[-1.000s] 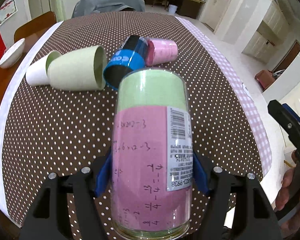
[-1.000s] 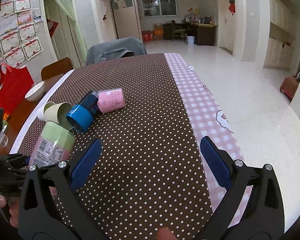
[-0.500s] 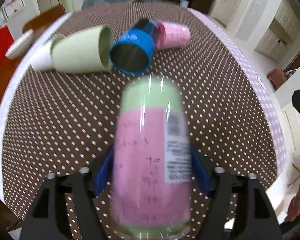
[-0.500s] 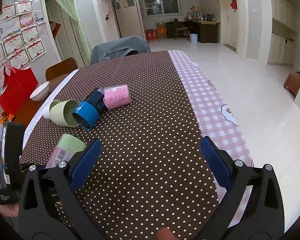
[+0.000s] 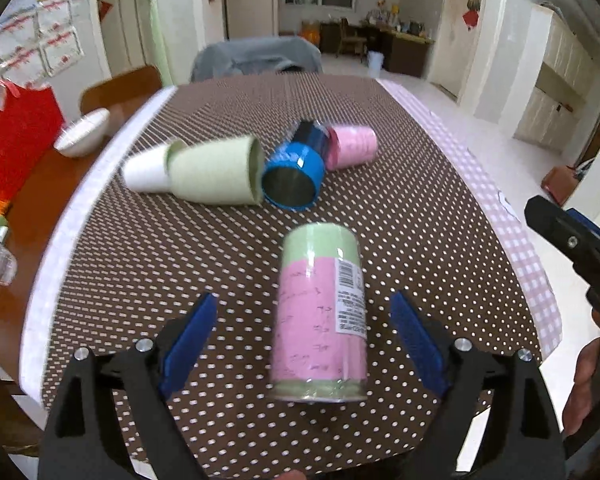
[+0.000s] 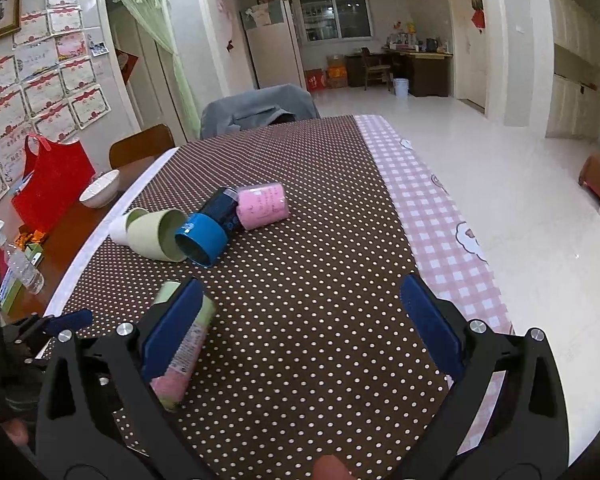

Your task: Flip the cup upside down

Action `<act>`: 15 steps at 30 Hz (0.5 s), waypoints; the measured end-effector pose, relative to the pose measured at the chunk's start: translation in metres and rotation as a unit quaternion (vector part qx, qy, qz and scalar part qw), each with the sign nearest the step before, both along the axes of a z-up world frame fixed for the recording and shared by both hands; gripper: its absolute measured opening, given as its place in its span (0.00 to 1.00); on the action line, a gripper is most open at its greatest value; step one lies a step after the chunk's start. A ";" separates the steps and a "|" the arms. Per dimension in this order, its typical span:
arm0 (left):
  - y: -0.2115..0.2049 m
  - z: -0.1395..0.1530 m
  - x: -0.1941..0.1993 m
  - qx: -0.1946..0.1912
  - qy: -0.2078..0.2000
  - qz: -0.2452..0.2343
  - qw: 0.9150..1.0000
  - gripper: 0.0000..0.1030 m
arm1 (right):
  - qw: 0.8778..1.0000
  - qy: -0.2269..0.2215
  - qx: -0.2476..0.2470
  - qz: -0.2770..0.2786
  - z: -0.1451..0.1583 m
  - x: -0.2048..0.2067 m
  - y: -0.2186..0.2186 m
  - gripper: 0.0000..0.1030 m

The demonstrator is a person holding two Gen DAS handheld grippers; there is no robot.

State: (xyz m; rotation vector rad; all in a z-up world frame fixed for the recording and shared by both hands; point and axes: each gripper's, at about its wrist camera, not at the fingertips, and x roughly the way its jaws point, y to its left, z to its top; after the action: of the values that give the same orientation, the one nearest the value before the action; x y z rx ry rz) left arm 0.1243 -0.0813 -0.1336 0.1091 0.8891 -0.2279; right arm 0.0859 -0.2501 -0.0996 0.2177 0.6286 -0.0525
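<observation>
A tall pink and green cup [image 5: 320, 312] with a barcode label stands on the brown dotted tablecloth [image 5: 140, 260], rim down as far as I can tell. My left gripper [image 5: 304, 336] is open, its blue pads apart on either side of the cup and not touching it. The cup shows in the right wrist view [image 6: 182, 344], partly hidden behind a finger. My right gripper [image 6: 296, 320] is open and empty above the cloth, to the right of the cup.
Further back lie a light green cup [image 5: 216, 176], a white cup [image 5: 146, 172], a blue cup [image 5: 296, 176] and a pink cup [image 5: 352, 146], all on their sides. A white bowl [image 5: 82, 136], a red bag [image 5: 16, 136] and a plastic bottle [image 6: 22, 268] sit at the left.
My left gripper opened and let go of the pink and green cup, which now stands on the cloth. The gripper drew back a little. The right gripper stayed open.
</observation>
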 end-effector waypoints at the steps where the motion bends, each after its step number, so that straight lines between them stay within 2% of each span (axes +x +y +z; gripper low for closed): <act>1: 0.002 0.004 -0.002 0.002 -0.001 -0.001 1.000 0.85 | 1.000 -0.003 0.000 0.003 0.002 -0.002 0.002 0.94; 3: 0.007 0.010 -0.009 -0.001 -0.003 -0.003 1.000 0.85 | 1.000 -0.008 -0.002 0.006 0.005 -0.005 0.006 0.94; 15: 0.041 0.059 -0.048 -0.021 -0.090 0.041 0.995 0.85 | 0.999 -0.022 -0.009 0.034 0.020 -0.014 0.033 0.94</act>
State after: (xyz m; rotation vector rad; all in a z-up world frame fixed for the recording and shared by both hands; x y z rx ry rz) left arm 0.0759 -0.0408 -0.0749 0.0534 0.7082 -0.1580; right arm 0.0723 -0.2171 -0.0801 0.1790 0.5913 0.0126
